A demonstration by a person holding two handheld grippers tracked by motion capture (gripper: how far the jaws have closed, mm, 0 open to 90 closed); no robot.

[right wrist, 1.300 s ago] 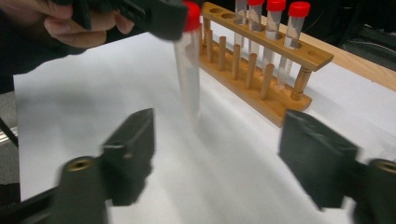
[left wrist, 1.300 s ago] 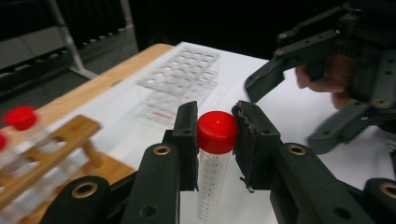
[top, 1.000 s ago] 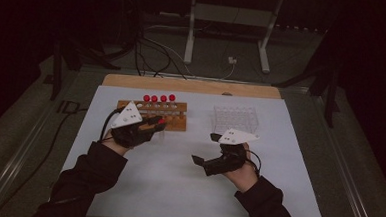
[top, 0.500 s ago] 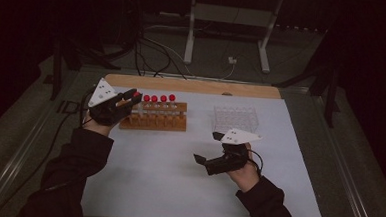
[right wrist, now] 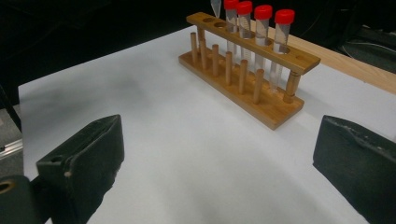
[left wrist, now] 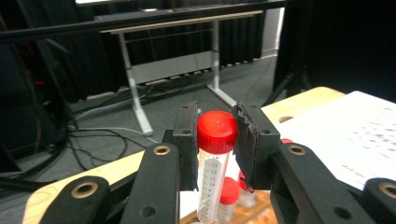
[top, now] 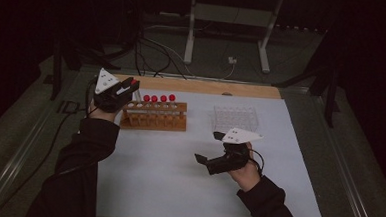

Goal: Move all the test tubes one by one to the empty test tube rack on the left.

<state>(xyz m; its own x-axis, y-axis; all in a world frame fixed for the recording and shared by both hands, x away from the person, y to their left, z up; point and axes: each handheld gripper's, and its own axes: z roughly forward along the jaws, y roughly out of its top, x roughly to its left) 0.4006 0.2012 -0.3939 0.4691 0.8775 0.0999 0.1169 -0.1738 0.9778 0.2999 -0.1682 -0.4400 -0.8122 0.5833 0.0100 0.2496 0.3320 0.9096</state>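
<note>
I have the left gripper (top: 128, 87) closed on a red-capped tube (left wrist: 215, 140), its pads pinching the cap and the top of the clear barrel, and the tube hangs upright just above the left end of the wooden rack (top: 154, 121), at the table's far left edge. Four more capped tubes (top: 158, 98) stand in the rack's holes, and in the right gripper view I can see the lifted tube's pointed tip (right wrist: 215, 6) hovering over an empty hole. My right gripper (top: 204, 161) sits low over the white mat (top: 167, 177), well apart from the rack, jaws spread wide with nothing between them. The clear plastic rack (top: 234, 118) waits to the right of the wooden one. My worry is the grip: I hold mostly by the smooth cap, so a quick swing could let the tube pivot or slip out and drop. If I carry it sideways too low, its tip could clip the neighbouring caps or catch the rack's top rail and tip the whole rack
</note>
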